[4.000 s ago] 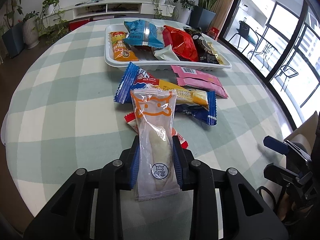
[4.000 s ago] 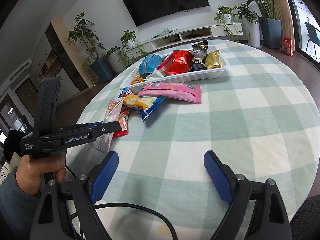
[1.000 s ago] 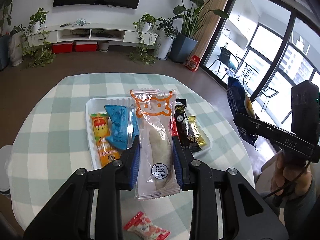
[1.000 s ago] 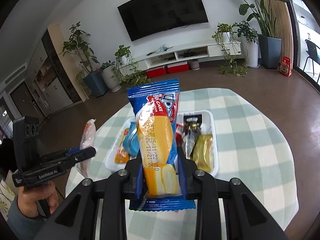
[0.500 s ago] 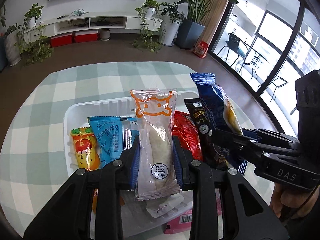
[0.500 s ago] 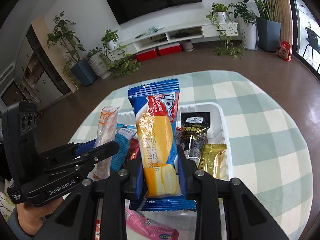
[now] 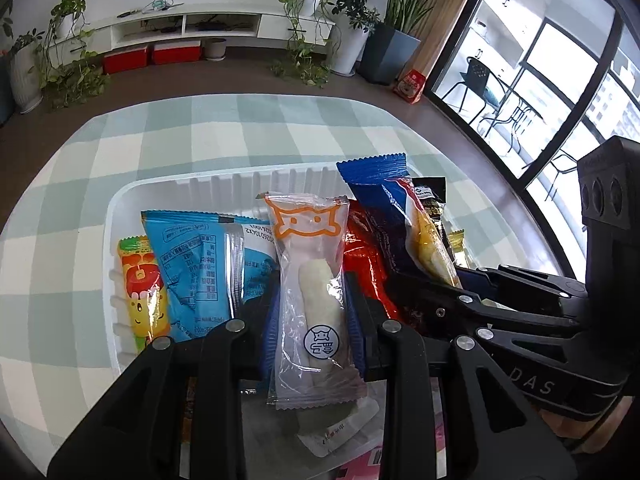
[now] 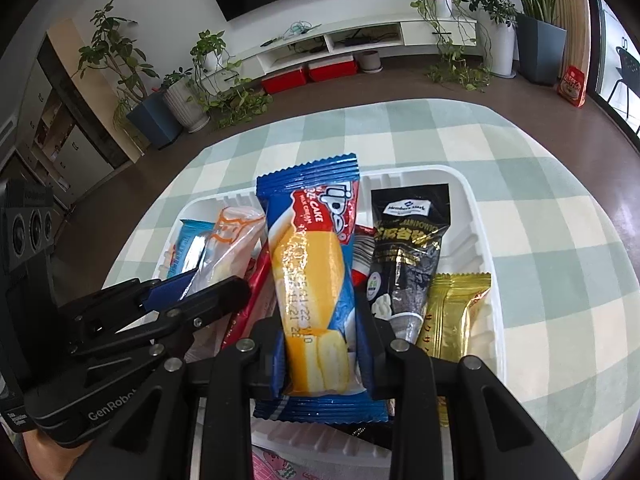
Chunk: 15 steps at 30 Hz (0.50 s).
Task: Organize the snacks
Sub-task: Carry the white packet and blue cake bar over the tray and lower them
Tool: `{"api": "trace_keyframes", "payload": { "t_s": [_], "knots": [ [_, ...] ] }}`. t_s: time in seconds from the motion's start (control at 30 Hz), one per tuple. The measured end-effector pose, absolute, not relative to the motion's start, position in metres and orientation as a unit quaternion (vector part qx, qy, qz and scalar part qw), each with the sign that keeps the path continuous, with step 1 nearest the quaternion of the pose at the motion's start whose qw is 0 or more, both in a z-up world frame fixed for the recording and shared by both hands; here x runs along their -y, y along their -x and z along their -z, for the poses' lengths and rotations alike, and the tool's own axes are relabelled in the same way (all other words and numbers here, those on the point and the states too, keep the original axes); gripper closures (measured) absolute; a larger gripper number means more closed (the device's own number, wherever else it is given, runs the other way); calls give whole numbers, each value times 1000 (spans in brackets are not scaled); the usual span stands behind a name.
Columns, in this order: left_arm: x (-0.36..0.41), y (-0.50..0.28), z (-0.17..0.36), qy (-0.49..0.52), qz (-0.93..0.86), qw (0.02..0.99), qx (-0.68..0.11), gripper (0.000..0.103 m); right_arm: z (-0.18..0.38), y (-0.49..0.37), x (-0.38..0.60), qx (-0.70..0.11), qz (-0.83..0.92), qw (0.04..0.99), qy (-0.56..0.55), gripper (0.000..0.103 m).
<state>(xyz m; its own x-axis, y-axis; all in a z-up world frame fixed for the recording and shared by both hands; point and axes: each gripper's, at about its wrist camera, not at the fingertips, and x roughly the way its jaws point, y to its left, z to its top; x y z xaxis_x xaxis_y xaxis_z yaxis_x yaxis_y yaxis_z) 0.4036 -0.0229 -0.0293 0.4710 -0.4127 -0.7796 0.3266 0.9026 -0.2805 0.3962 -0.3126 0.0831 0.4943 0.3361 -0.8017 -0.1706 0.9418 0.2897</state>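
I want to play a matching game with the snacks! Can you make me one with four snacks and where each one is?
Snacks:
1. clear packet with the orange cat
2. blue cake packet
3. gold packet
4. yellow packet with the red apple

Places:
A. lying at the right end of the white tray
B. clamped in the left hand-held gripper
C. lying at the left end of the tray
D. clamped in the right hand-held gripper

Pairs: 1-B, 2-D, 3-A, 4-C

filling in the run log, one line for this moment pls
left gripper: shut on clear cat-print packet | right gripper: shut on blue cake packet | both over white tray | not released
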Motion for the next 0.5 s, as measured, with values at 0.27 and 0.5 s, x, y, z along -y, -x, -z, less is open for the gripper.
{"api": "trace_keyframes", "payload": {
  "t_s": [0.27, 0.5],
  "knots": [
    [23, -407, 39, 58, 216, 855, -468, 76, -74, -399, 317, -484, -154, 855, -103, 72],
    [24, -402, 39, 49, 212, 861, -460, 76, -68, -400, 320, -485, -155, 853, -114, 72]
  ]
}}
